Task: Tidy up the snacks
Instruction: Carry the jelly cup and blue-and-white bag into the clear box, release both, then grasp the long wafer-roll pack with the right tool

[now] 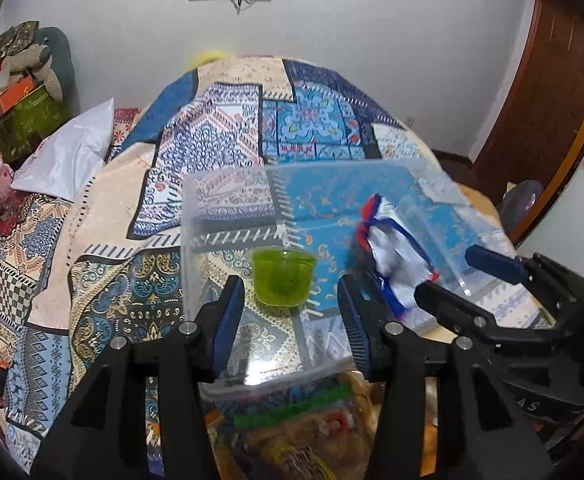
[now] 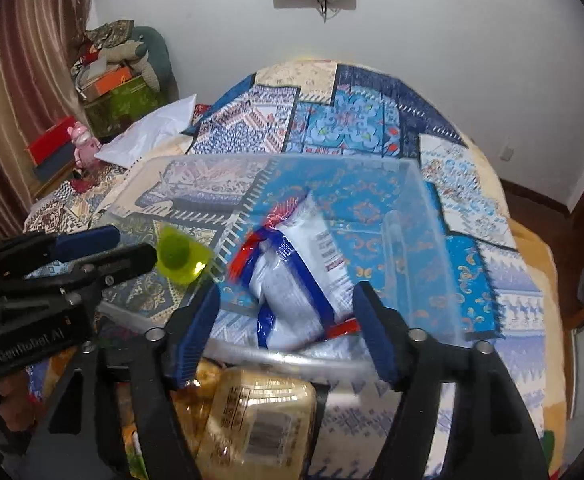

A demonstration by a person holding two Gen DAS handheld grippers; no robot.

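Inside clear bin (image 2: 419, 216): white-blue snack bag (image 2: 292, 272) lengthwise, red end far.

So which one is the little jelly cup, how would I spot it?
Find the clear plastic bin on the patterned bedspread. Inside it, left of the white-and-blue snack bag, sits the jelly cup: small, round, see-through bright green, the only green thing in the bin.

Green jelly cup (image 1: 283, 277) and white-blue snack packet (image 2: 292, 276) inside clear bin (image 2: 423, 216)
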